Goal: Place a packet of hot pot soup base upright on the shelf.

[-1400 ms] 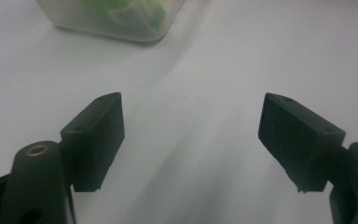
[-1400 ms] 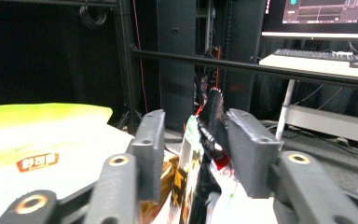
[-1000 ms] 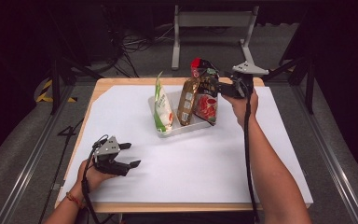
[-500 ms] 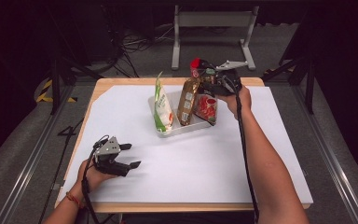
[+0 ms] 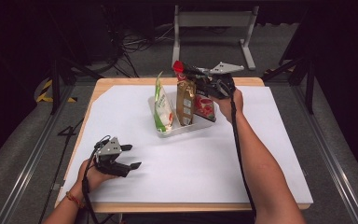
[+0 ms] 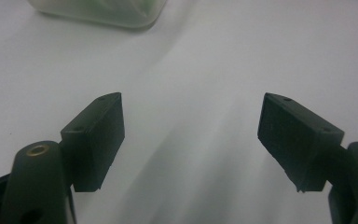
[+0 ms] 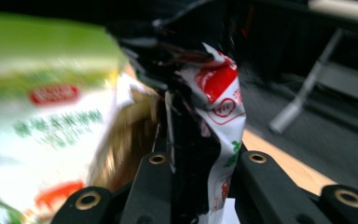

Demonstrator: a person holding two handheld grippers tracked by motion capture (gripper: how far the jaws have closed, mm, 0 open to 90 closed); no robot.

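Note:
A clear tray (image 5: 177,131) at the table's far middle holds three upright snack bags: a green and white bag (image 5: 162,110), a brown bag (image 5: 185,103) and a red bag (image 5: 205,107). My right gripper (image 5: 189,73) reaches in from the right at the red bag's top, and its jaws have just been closing. In the right gripper view the red bag (image 7: 219,107) is pinched between the jaws of that gripper (image 7: 200,168), with the green bag (image 7: 51,116) beside it. My left gripper (image 5: 131,156) rests open on the white sheet at the near left, nothing between its jaws (image 6: 191,135).
A white sheet (image 5: 191,163) covers the wooden table (image 5: 121,82). The tray's corner (image 6: 107,11) lies ahead of the left gripper. Beyond the table stand a metal frame (image 5: 214,21) and floor cables (image 5: 135,44). Dark rails run along both sides.
My right gripper has moved left from beside the bags to the red bag's top, and its jaws have come together on it. The left hand has kept still.

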